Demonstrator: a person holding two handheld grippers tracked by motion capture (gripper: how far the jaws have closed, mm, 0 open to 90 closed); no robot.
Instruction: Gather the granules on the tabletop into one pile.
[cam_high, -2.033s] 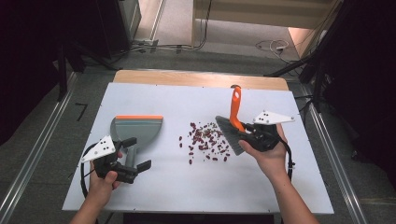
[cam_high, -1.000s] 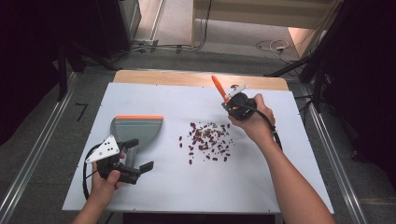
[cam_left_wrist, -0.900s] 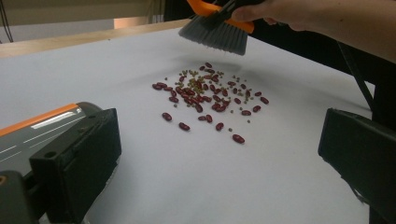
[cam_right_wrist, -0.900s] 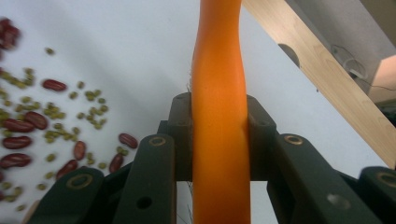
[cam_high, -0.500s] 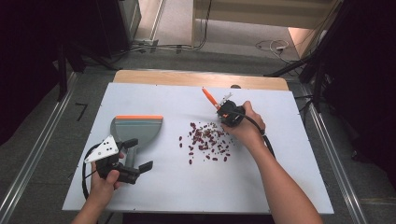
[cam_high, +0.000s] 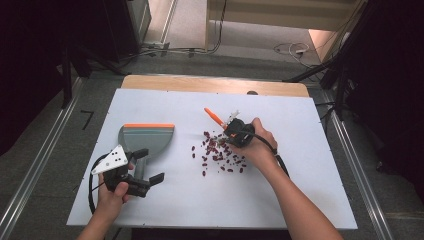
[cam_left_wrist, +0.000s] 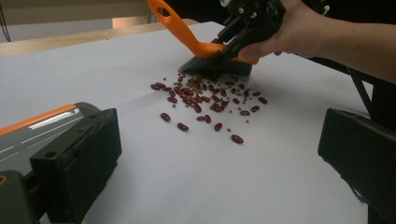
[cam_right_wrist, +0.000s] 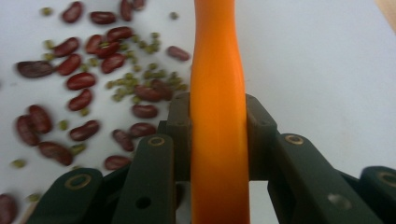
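Observation:
Red beans and small green beans (cam_high: 217, 152) (cam_left_wrist: 205, 98) (cam_right_wrist: 79, 79) lie scattered mid-table. My right gripper (cam_high: 231, 134) (cam_right_wrist: 218, 135) (cam_left_wrist: 252, 18) is shut on the orange handle of a hand brush (cam_high: 214, 116) (cam_right_wrist: 217, 70) (cam_left_wrist: 196, 44). The brush's dark bristles rest on the table at the far edge of the beans. A grey dustpan (cam_high: 147, 137) (cam_left_wrist: 37, 126) with an orange lip lies flat at the left. My left gripper (cam_high: 148, 165) (cam_left_wrist: 219, 154) stands open just near of the dustpan's handle, with nothing between its jaws.
Everything sits on a white board (cam_high: 175, 210) over a wooden table. Bare board stretches in front of the beans and to the right. Dark stands and rails flank the table, and cables lie on the floor beyond it.
My right gripper carried the brush from the near right of the beans around to their far side and lowered the bristles to the table. The left gripper barely moved.

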